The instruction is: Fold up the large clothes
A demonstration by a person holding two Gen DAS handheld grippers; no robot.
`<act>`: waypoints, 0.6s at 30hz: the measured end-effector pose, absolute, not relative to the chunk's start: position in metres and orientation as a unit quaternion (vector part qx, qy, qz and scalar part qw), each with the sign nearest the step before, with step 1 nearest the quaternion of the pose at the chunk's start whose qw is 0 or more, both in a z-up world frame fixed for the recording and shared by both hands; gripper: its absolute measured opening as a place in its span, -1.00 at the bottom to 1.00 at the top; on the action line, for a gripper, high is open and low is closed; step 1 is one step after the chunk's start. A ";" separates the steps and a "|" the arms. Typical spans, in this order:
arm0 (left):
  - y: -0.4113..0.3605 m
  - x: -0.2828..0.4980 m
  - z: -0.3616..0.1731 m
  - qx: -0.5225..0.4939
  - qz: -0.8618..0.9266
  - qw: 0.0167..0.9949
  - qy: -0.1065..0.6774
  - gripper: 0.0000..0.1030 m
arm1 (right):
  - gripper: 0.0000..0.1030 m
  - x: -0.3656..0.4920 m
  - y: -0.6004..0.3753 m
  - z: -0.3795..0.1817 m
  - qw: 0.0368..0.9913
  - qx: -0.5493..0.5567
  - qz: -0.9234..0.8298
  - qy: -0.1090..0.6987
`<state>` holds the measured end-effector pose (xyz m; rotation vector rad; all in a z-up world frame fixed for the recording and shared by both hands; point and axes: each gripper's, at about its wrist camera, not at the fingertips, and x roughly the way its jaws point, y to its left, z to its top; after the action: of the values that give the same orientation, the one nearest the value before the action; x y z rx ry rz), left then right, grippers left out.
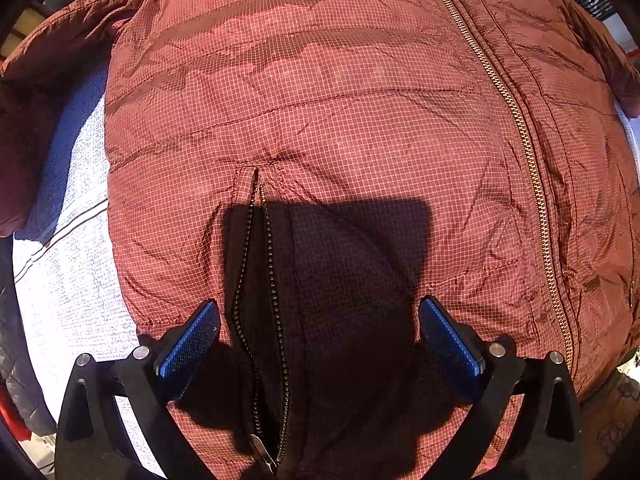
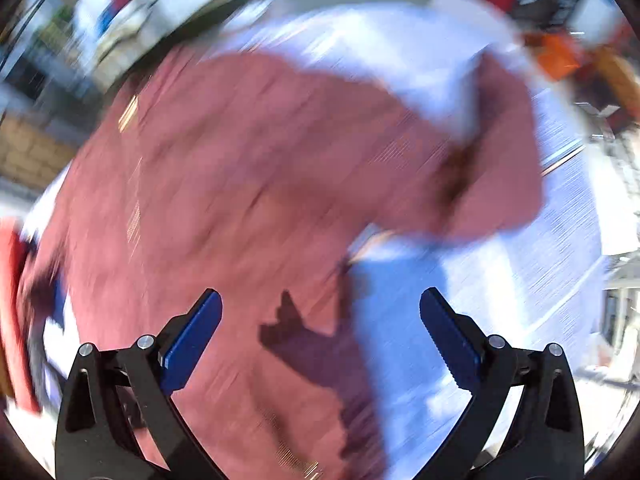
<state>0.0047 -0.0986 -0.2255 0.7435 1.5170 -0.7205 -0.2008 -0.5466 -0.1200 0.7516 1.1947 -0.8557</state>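
A maroon ripstop jacket [image 1: 320,100] lies flat on a white cloth-covered surface [image 1: 76,248], its brass front zipper [image 1: 516,128] running down the right side. An open pocket zipper [image 1: 260,300] with dark lining sits between my left gripper's blue pads [image 1: 188,344]. My left gripper [image 1: 318,320] is open, close above the jacket's lower front, holding nothing. In the blurred right wrist view the jacket [image 2: 240,180] spreads across the white surface [image 2: 520,260] with a sleeve [image 2: 504,160] bent to the right. My right gripper [image 2: 320,312] is open and empty above the jacket's edge.
A sleeve [image 1: 48,92] lies folded at the jacket's left side. Dark and red clothing [image 1: 16,392] sits at the left edge. Cluttered boxes and orange items [image 2: 560,52] show beyond the surface at the far right, blurred.
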 end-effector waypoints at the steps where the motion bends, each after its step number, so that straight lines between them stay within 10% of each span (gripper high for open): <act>1: -0.099 0.005 -0.226 0.323 -0.311 0.607 0.657 0.91 | 0.91 -0.206 -0.577 -0.120 0.664 0.338 -0.409 0.527; 15: -0.116 0.006 -0.235 0.334 -0.290 0.596 0.670 0.92 | 0.54 -0.240 -0.713 -0.228 0.534 0.417 -0.483 0.555; 18: -0.117 0.008 -0.239 0.334 -0.289 0.595 0.672 0.92 | -0.18 -0.254 -0.711 -0.229 0.540 0.433 -0.474 0.544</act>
<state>0.0080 -0.1172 -0.2388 0.7756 1.5611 -0.6715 -0.2542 -0.7112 -0.2291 1.0298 1.2941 -1.1257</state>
